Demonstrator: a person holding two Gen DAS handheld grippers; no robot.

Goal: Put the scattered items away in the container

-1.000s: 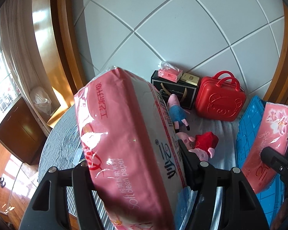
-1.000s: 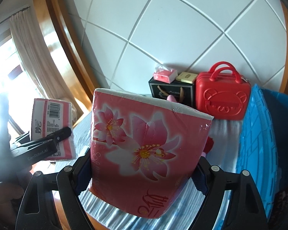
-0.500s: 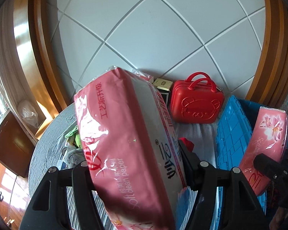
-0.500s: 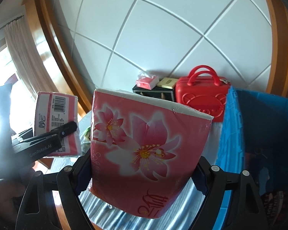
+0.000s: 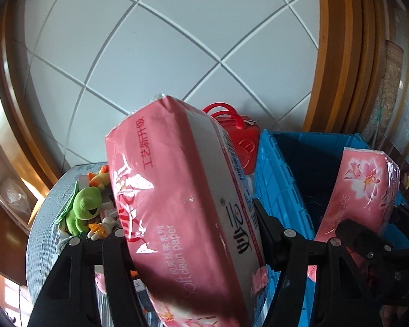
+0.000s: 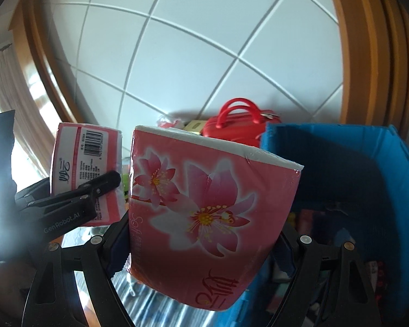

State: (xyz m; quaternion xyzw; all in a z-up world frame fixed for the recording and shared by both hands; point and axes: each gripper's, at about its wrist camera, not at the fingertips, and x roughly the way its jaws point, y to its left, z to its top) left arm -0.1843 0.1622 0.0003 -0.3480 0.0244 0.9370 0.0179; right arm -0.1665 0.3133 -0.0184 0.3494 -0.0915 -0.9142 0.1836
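My left gripper is shut on a pink soft-paper tissue pack, held tilted above the round table's grey cloth. My right gripper is shut on a second pink pack with a flower print, which hangs at the near left wall of the blue crate. In the left wrist view that crate stands to the right, with the flower pack over its open top. The left pack's barcode end shows at the left of the right wrist view.
A red bear-face case stands behind the crate against the white tiled wall. A green frog plush and small toys lie on the table's left part. Several items lie dark inside the crate. Wooden frames flank the wall.
Both grippers have carried their packs to the right, toward the blue crate, which now fills more of each view. The pig plush and black box have left view; the frog plush has appeared.
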